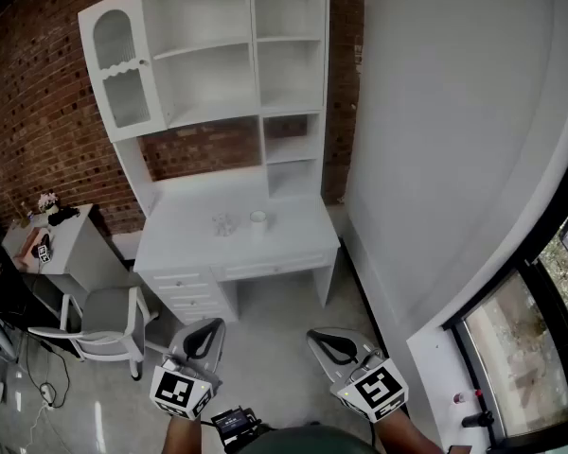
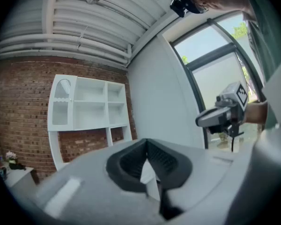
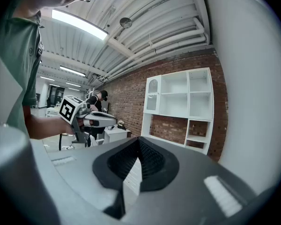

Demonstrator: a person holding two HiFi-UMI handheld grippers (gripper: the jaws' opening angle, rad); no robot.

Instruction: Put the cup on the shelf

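Observation:
A small white cup (image 1: 257, 219) stands on the white desk (image 1: 293, 225), well ahead of me, next to a clear glass object (image 1: 224, 223). Above the desk rises the white shelf unit (image 1: 218, 55), whose open compartments are bare; it also shows as the shelf unit (image 2: 89, 107) and the shelf unit (image 3: 182, 102) from each hand. My left gripper (image 1: 202, 334) and right gripper (image 1: 328, 340) are held low near my body, far from the desk, both shut with nothing between the jaws. Seen along their own jaws, the left gripper (image 2: 147, 149) and right gripper (image 3: 139, 146) have their tips pressed together.
A grey chair (image 1: 99, 322) stands left of the desk, beside a small side table (image 1: 52, 239) with clutter. A white wall panel (image 1: 454, 140) runs along the right, with a window (image 1: 521, 348) low at the right. Brick wall behind the desk.

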